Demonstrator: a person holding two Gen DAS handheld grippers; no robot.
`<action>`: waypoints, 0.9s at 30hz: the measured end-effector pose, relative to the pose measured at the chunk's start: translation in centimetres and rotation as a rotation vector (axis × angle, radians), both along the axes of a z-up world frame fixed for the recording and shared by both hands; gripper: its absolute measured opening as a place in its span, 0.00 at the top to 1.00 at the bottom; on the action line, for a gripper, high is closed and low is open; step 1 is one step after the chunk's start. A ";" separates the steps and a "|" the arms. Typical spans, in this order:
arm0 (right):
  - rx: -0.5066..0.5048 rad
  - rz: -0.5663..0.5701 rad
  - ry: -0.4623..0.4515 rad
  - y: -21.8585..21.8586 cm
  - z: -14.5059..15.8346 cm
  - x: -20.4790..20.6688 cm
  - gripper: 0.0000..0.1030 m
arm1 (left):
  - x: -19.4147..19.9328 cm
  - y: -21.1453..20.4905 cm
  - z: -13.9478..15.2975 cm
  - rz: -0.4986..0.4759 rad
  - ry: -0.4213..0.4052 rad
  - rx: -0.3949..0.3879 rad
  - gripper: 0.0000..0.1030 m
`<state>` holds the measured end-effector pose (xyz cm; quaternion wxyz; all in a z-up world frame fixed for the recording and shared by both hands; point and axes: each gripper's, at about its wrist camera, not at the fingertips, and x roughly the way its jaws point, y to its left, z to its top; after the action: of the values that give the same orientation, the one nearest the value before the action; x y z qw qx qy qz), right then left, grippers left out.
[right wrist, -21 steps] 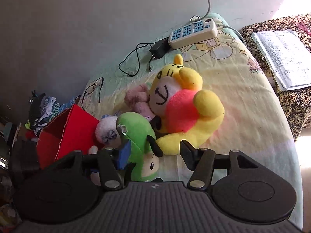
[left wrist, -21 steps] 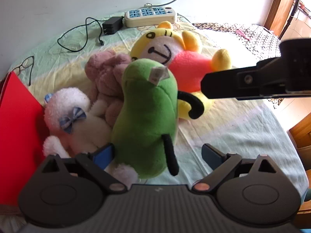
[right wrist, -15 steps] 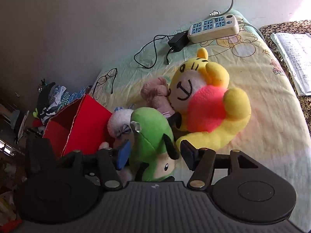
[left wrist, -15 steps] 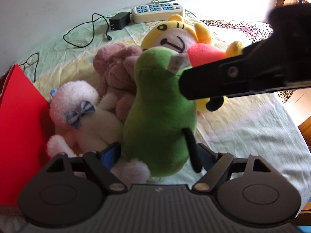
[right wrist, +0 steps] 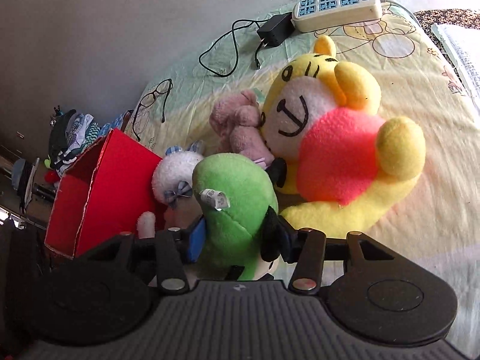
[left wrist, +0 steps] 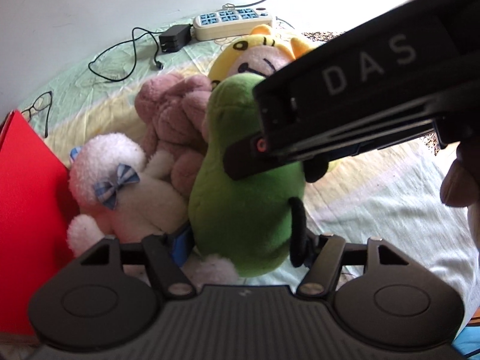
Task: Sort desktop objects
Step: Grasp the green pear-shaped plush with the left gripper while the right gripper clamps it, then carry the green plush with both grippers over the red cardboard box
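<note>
A green plush toy (left wrist: 249,198) stands upright among other plush toys on a cloth-covered table (left wrist: 375,198). My left gripper (left wrist: 246,246) has its fingers on both sides of the toy's lower body, pressing it. My right gripper (right wrist: 240,237) has its fingers on both sides of the same green plush toy (right wrist: 237,207), near its top; its black body crosses the left wrist view (left wrist: 360,90). A white plush with a blue bow (left wrist: 120,186), a pink plush (left wrist: 174,120) and a big yellow and pink plush (right wrist: 336,150) lie beside it. An open red box (right wrist: 102,192) stands at the left.
A white power strip (right wrist: 336,6), a black adapter with cable (right wrist: 273,33) and glasses (right wrist: 153,102) lie at the far side of the table. Clutter sits beyond the table's left edge. A patterned surface with papers (right wrist: 456,45) is at the right.
Both grippers have moved in on the green plush and narrowed around it. The right gripper's body now covers much of the left wrist view.
</note>
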<state>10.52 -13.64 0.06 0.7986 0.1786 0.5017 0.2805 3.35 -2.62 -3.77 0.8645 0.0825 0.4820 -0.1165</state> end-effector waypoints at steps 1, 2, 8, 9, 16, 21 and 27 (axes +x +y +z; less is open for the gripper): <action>0.005 -0.002 -0.001 -0.3 0.1 -0.1 0.52 | -0.1 -0.1 0.2 -0.006 -0.003 -0.002 0.35; 0.011 -0.005 -0.008 -0.5 0.2 -0.2 0.53 | -0.3 -0.3 0.4 -0.013 -0.009 -0.002 0.35; 0.025 -0.004 -0.064 -1.4 1.6 -1.6 0.53 | -1.7 -0.8 2.1 -0.038 -0.044 -0.001 0.35; 0.023 -0.001 -0.078 -1.4 1.9 -1.9 0.53 | -1.9 -0.8 2.4 -0.037 -0.046 -0.006 0.35; 0.052 0.051 -0.180 -1.4 4.5 -3.6 0.53 | -4.1 -0.3 5.4 0.002 -0.102 -0.025 0.35; 0.128 0.091 -0.199 -0.8 6.1 -3.8 0.53 | -5.6 0.9 7.8 0.055 -0.154 -0.024 0.35; 0.230 0.129 -0.225 1.5 8.4 -3.9 0.53 | -7.1 3.9 11.3 0.109 -0.244 -0.004 0.35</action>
<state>6.67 -12.16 8.42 0.8044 0.2037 0.3843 0.4048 -3.72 1.29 7.49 0.9219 0.0681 0.3767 -0.0592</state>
